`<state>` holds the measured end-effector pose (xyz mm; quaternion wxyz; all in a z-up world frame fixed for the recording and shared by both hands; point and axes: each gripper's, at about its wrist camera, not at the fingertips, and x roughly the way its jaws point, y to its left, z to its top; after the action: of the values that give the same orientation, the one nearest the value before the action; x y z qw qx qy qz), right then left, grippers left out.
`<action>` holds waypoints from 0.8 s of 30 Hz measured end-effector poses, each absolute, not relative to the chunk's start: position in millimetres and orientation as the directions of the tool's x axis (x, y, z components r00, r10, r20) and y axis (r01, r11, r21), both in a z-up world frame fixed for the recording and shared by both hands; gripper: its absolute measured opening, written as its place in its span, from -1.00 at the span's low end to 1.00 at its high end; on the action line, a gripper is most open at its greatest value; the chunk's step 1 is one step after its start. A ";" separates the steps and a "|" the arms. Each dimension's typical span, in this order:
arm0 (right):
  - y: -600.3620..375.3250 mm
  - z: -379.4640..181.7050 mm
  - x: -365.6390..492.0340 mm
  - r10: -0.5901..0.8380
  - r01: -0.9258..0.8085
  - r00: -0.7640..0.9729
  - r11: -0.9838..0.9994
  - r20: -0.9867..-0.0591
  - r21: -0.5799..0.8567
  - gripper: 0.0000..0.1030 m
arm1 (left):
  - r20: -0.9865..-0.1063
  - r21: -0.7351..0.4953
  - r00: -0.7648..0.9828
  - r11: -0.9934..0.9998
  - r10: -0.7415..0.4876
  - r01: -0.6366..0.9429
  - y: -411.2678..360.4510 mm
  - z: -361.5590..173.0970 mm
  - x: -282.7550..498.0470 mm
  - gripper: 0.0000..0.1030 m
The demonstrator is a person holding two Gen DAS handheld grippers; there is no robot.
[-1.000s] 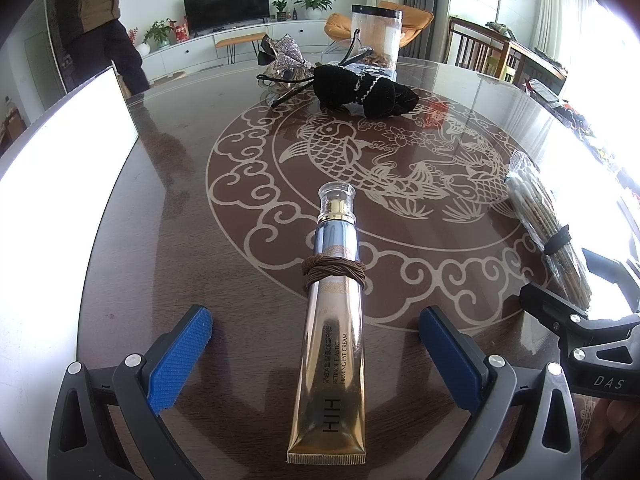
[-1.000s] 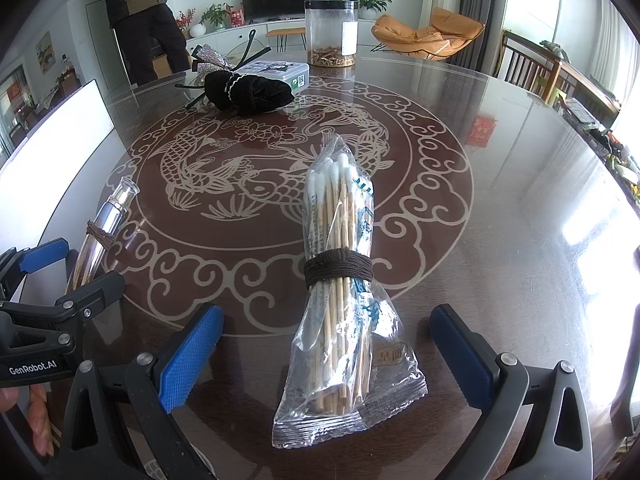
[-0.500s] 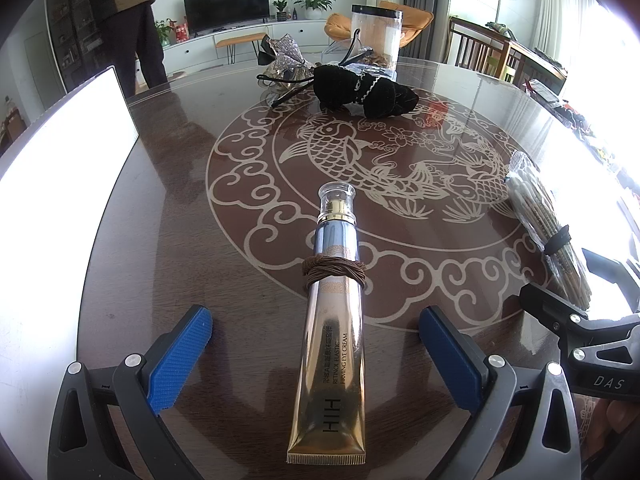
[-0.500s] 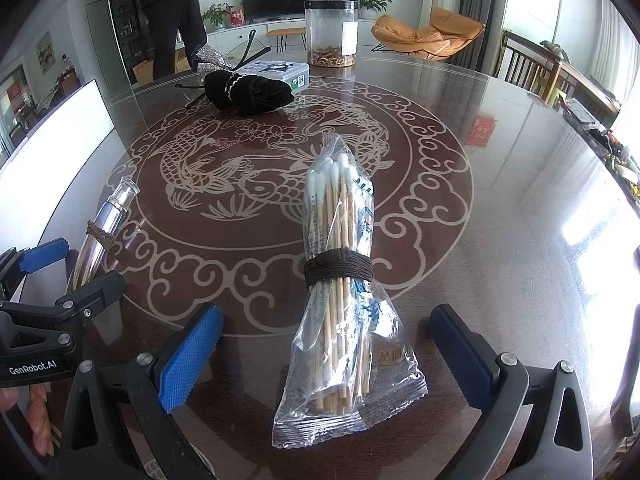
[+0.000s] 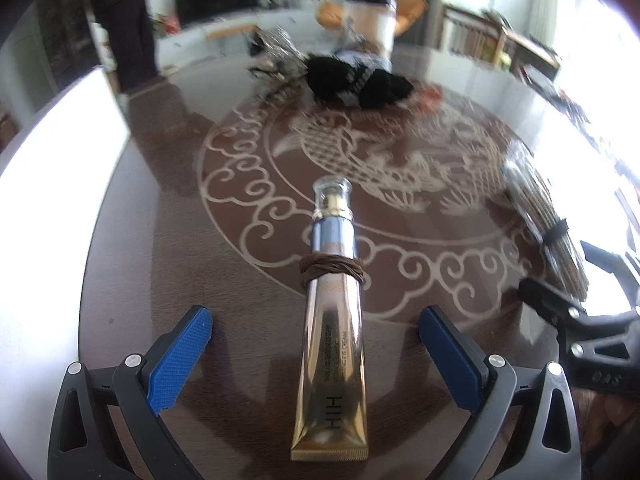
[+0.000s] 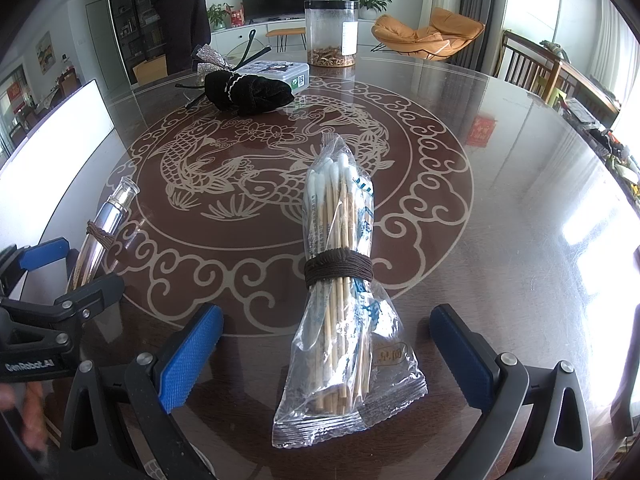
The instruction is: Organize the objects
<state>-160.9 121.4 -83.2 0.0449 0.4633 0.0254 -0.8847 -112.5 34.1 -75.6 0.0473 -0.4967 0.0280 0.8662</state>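
Note:
A gold and silver cream tube (image 5: 332, 344) lies on the dark round table (image 5: 168, 264), cap pointing away, with a brown hair tie (image 5: 332, 272) wound around its middle. My left gripper (image 5: 316, 320) is open, its blue pads either side of the tube's lower half and not touching it. A clear bag of cotton swabs (image 6: 340, 280), bound by a dark brown hair tie (image 6: 338, 266), lies between the open fingers of my right gripper (image 6: 326, 314). The tube (image 6: 108, 220) also shows at the left of the right wrist view.
At the far side of the table lie a black cloth bundle (image 6: 248, 90), a white box (image 6: 280, 72), a glittery bow (image 6: 208, 60) and a clear jar (image 6: 330, 34). A white board (image 6: 52, 140) borders the left. A person (image 6: 180, 8) stands beyond the table.
The left wrist view has gone blurry toward the far end and shifted very slightly. The person in the background has stepped to the right. Tube, swab bag and both open grippers stay as before.

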 end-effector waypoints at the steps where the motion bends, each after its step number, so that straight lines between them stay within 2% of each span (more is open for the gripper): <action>1: 121.4 -83.2 -160.9 -0.056 0.103 -0.567 -0.995 -0.822 -0.003 1.00 | -0.874 0.000 -0.481 -0.991 0.065 -0.134 33.5 -75.1 -115.8 1.00; 2: 121.4 -83.2 -161.0 -0.056 0.102 -0.567 -0.995 -0.822 -0.003 1.00 | -0.878 -0.002 -0.474 -0.989 0.072 -0.146 32.2 -74.7 -118.1 1.00; 3: 121.4 -83.2 -161.0 -0.056 0.102 -0.567 -0.995 -0.822 -0.003 1.00 | -0.871 0.000 -0.486 -0.990 0.070 -0.143 28.9 -73.2 -118.9 0.83; 4: 121.3 -83.2 -161.0 -0.056 0.102 -0.567 -0.995 -0.822 -0.003 1.00 | -0.862 0.004 -0.502 -0.990 0.067 -0.140 27.1 -71.1 -118.6 0.42; 5: 121.4 -83.2 -161.0 -0.056 0.102 -0.567 -0.995 -0.822 -0.003 1.00 | -0.852 0.004 -0.519 -0.990 0.070 -0.141 25.1 -67.8 -118.6 0.19; 6: 121.3 -83.2 -161.0 -0.055 0.102 -0.567 -0.995 -0.822 -0.003 1.00 | -0.847 -0.003 -0.525 -0.989 0.081 -0.148 24.2 -66.4 -118.6 -0.29; 7: 121.6 -83.1 -160.9 -0.056 0.102 -0.567 -0.995 -0.822 -0.002 1.00 | -0.843 0.007 -0.533 -0.990 0.072 -0.144 23.3 -65.6 -118.7 -0.50; 13: 136.4 -77.7 -155.7 -0.095 0.056 -0.594 -0.995 -0.799 0.077 1.00 | -0.811 -0.062 -0.574 -0.992 0.112 -0.107 13.3 -66.6 -101.5 -0.51; 17: 167.9 -68.7 -152.1 -0.291 0.014 -0.594 -0.936 -0.750 0.352 1.00 | -0.782 -0.092 -0.605 -0.988 0.150 -0.126 14.6 -57.1 -74.7 -0.51; 19: 175.7 -62.0 -152.4 -0.303 -0.015 -0.590 -0.922 -0.748 0.386 1.00 | -0.762 -0.094 -0.627 -0.985 0.164 -0.143 16.3 -49.2 -62.7 -0.51; 21: 171.5 -53.2 -158.6 -0.312 -0.002 -0.566 -0.925 -0.763 0.380 0.99 | -0.742 -0.109 -0.645 -0.982 0.182 -0.151 16.4 -41.0 -54.8 -0.51; 24: 141.5 -46.6 -174.4 -0.219 0.064 -0.515 -0.974 -0.829 0.217 0.96 | -0.715 -0.145 -0.666 -0.976 0.215 -0.160 15.3 -28.7 -45.8 -0.51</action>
<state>-174.4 141.5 -46.6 0.0815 0.4858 -0.0798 -0.8666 -45.8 15.3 -28.7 0.1027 -0.3957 -0.0349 0.9119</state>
